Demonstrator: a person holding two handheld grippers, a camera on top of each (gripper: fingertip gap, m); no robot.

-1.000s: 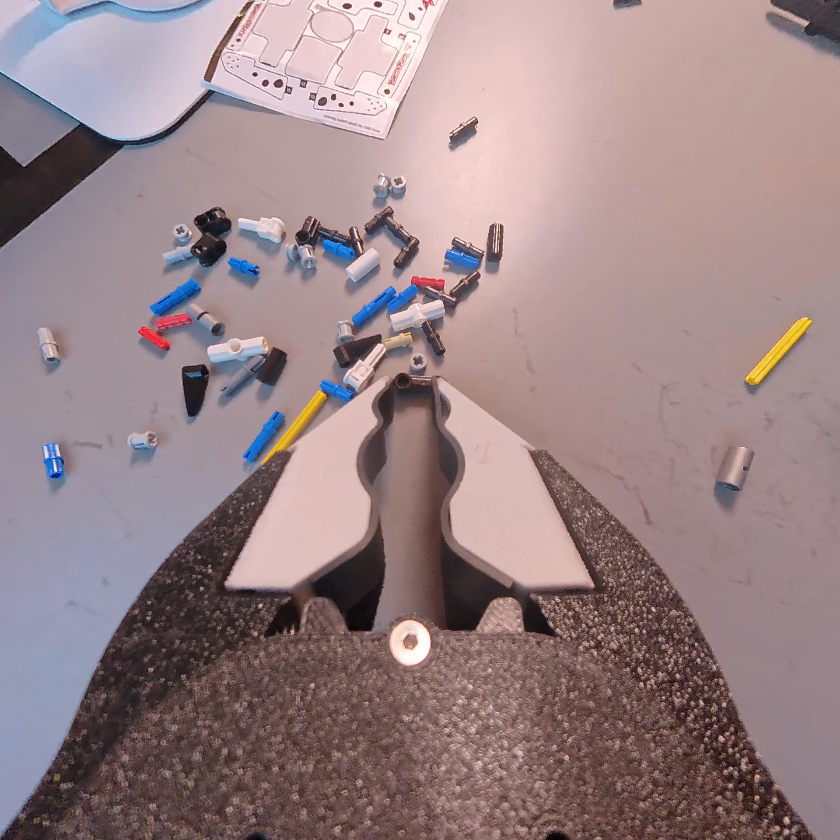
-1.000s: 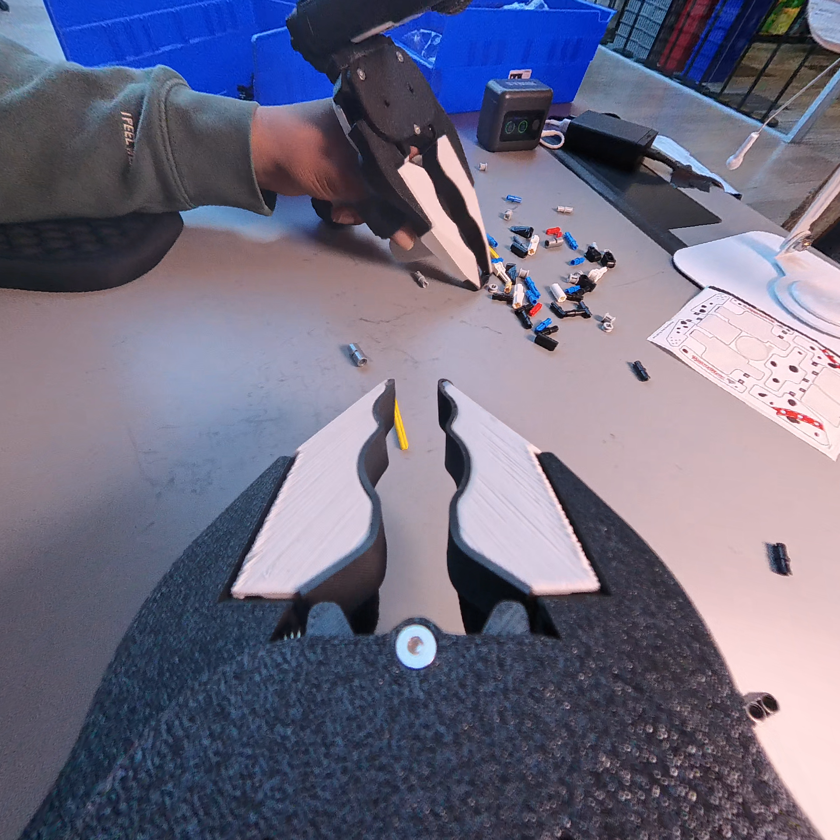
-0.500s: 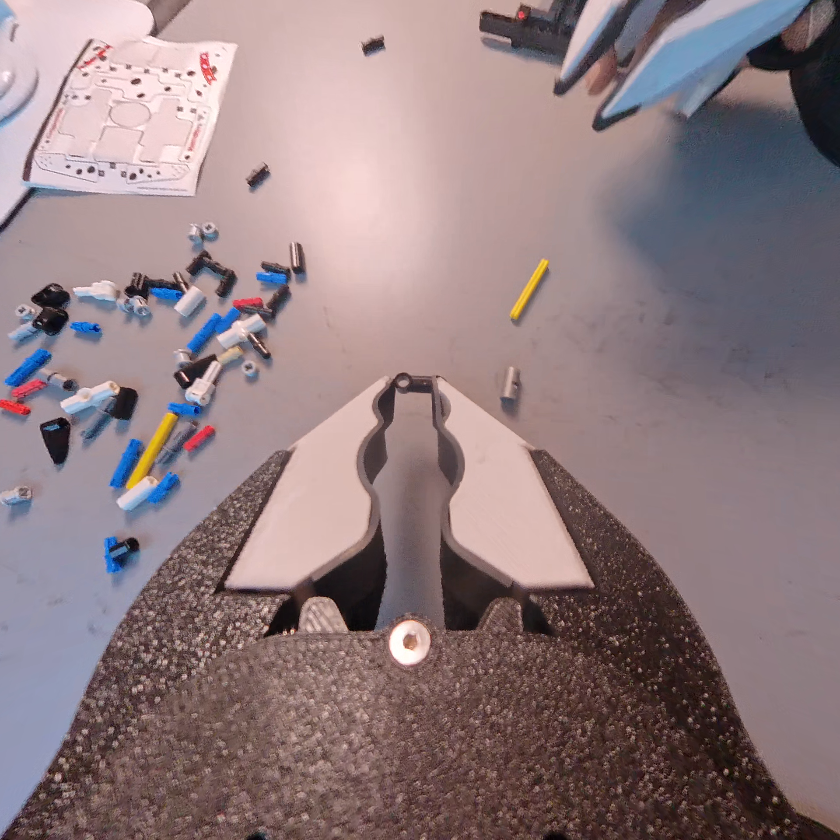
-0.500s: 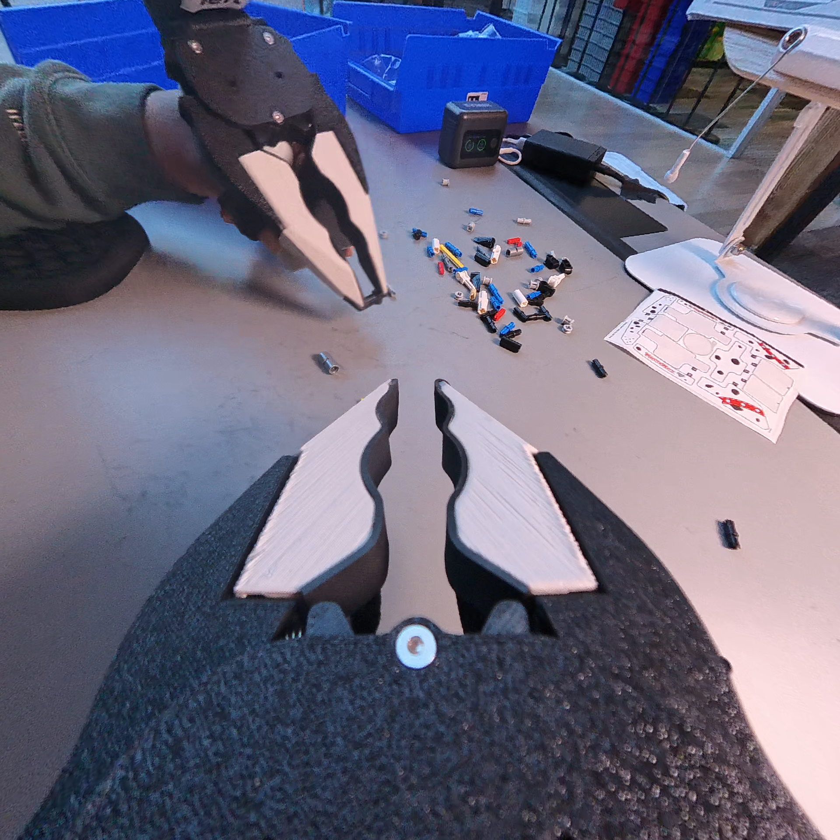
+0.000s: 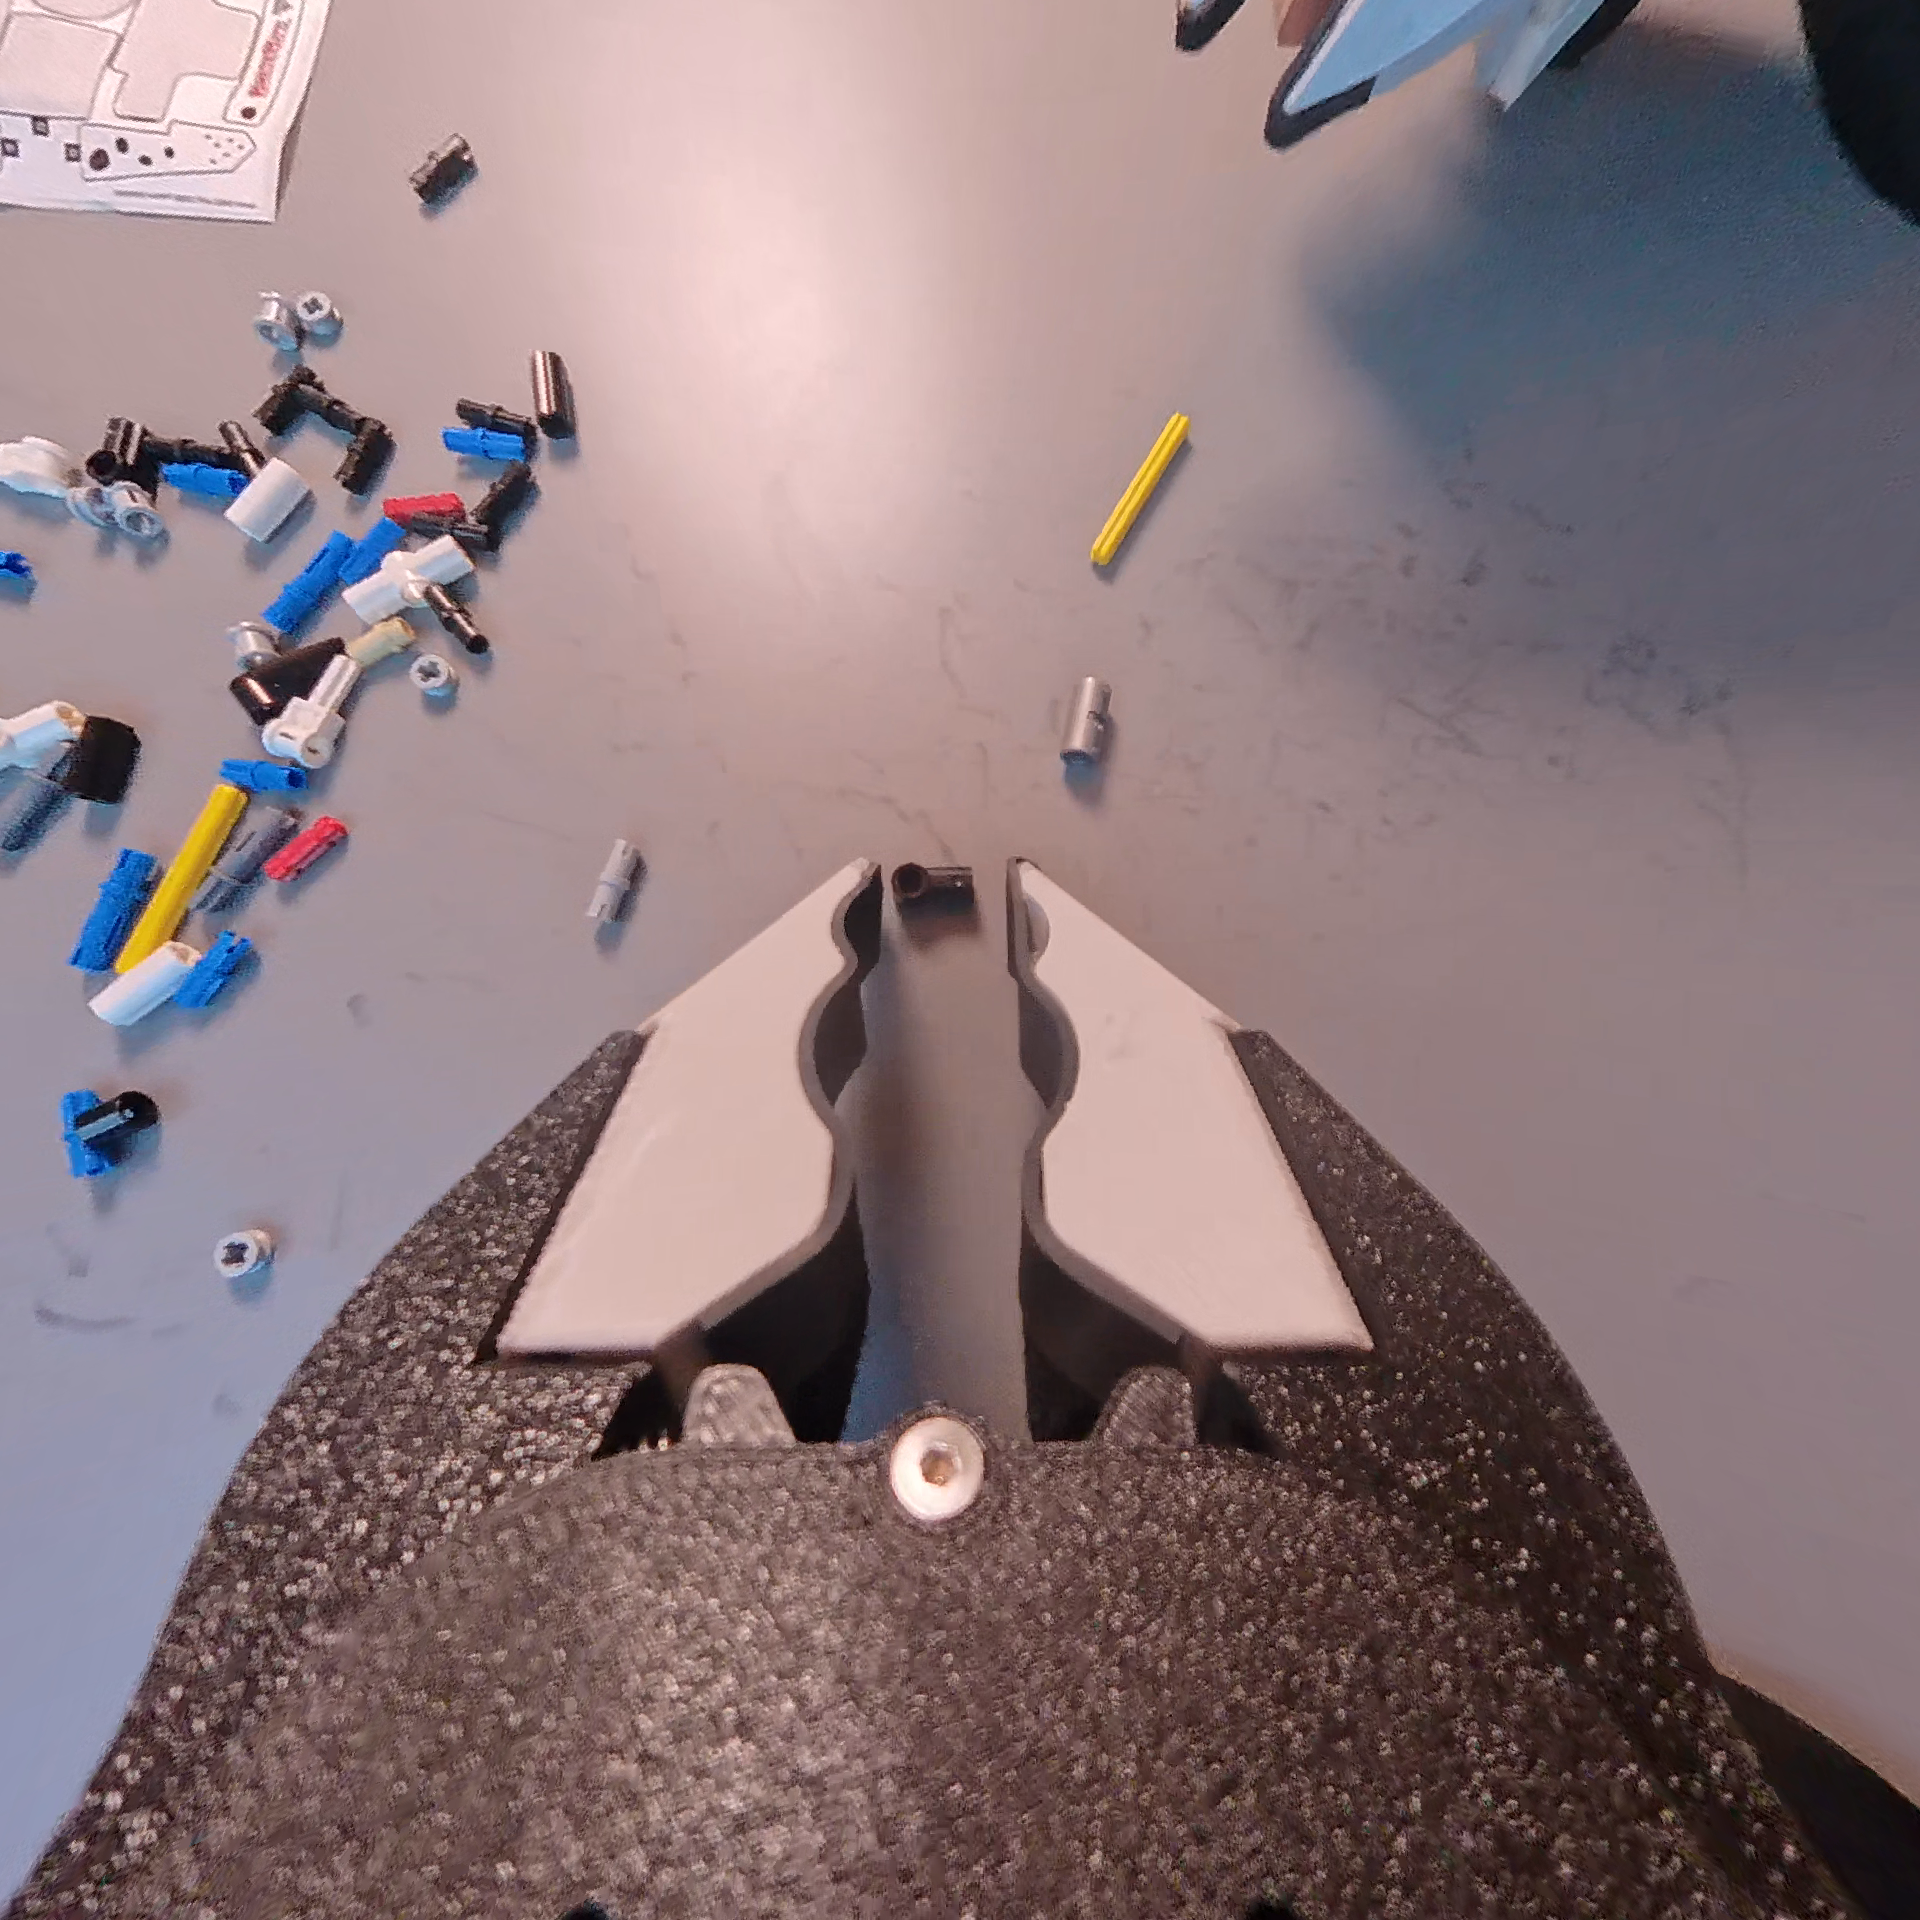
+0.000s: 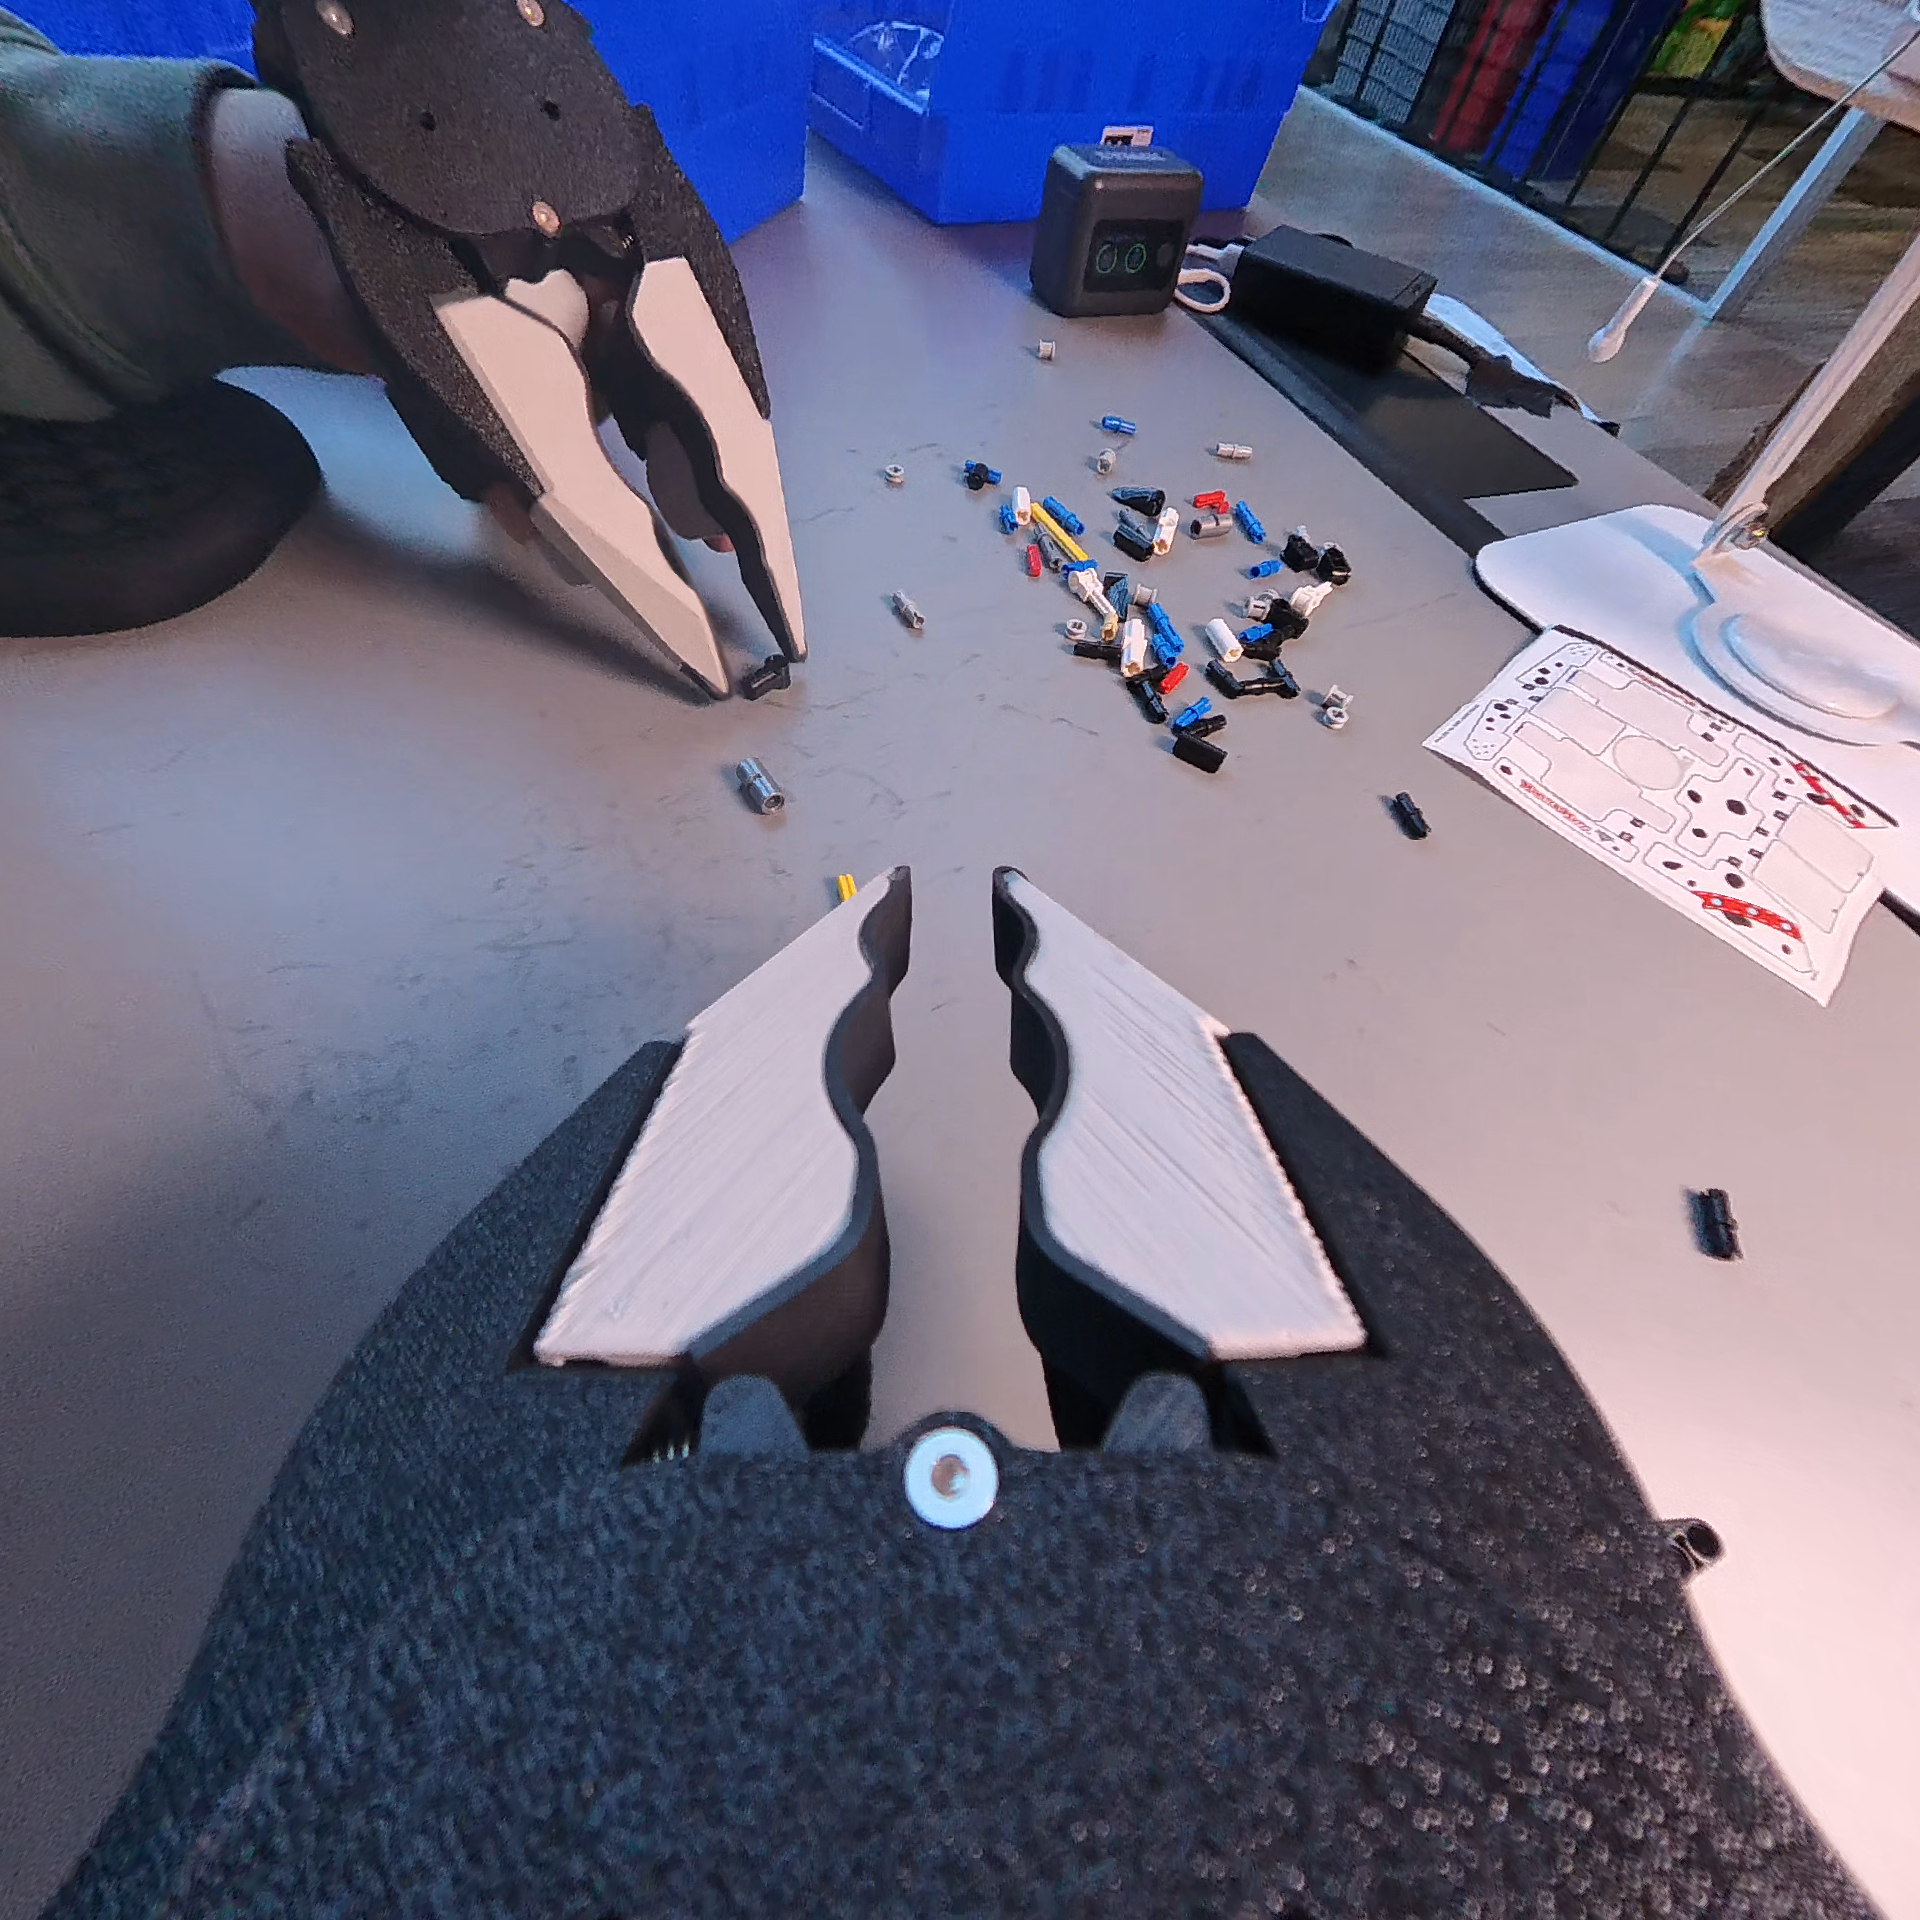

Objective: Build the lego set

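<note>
On the left of the left wrist view, the heap of small lego pieces (image 5: pixel 312 623) is lying scattered on the grey desk (image 5: pixel 831 312), well apart from the work spot. In the middle, the left gripper (image 5: pixel 940 883) is hovering with its jaws spread, a black connector (image 5: pixel 930 885) lying loose on the desk between the tips. To the right are lying a grey sleeve (image 5: pixel 1086 719) and a yellow axle (image 5: pixel 1140 488). The right gripper (image 6: pixel 951 894) is waiting parted and empty beside the axle. Parts seem to be getting sorted out for joining; the next move probably calls for collecting another part.
</note>
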